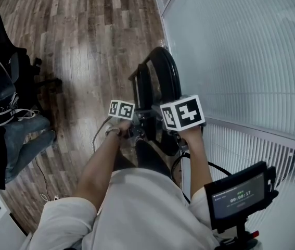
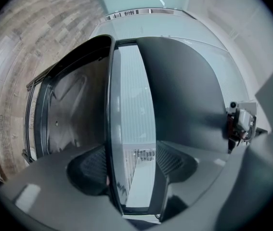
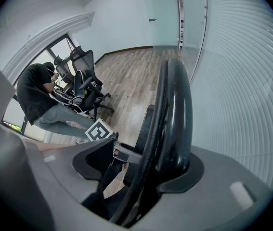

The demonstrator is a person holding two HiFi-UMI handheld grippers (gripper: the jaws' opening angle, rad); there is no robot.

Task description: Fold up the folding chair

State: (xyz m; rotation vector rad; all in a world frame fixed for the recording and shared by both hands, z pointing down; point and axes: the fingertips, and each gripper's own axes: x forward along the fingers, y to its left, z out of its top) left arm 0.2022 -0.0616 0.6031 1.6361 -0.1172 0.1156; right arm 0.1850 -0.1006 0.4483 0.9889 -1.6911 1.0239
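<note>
The folding chair (image 1: 160,79) stands on the wooden floor (image 1: 85,35) just beside the ribbed frosted glass wall (image 1: 241,51). Its black panels and tubes lie close together, nearly flat, edge-on to the person holding it. Both hands meet at its near end, each under its marker cube (left cube (image 1: 122,109), right cube (image 1: 182,113)). The left tongs (image 1: 137,129) point roughly level at the chair. In the left gripper view the chair's frame (image 2: 69,114) fills the wide gap of the left tongs (image 2: 131,170): a thin black tube lies against one pad and a darker bar against the other. They are closed on the frame at a broad spread, with the glass wall showing through the opening between the two members. The right tongs (image 1: 176,132) point steeply down. In the right gripper view the chair's thick rounded rim (image 3: 177,114) rests against one pad of the right tongs (image 3: 141,165). The other pad stands clear of it, with a gap in which the left cube (image 3: 99,130) shows, so these jaws are spread and clamp nothing. Well apart on the left, an office chair (image 1: 1,82) stands near another person seated in jeans (image 1: 22,139). At the lower right, a small screen (image 1: 241,194) on a stand shows a running timer.
</note>
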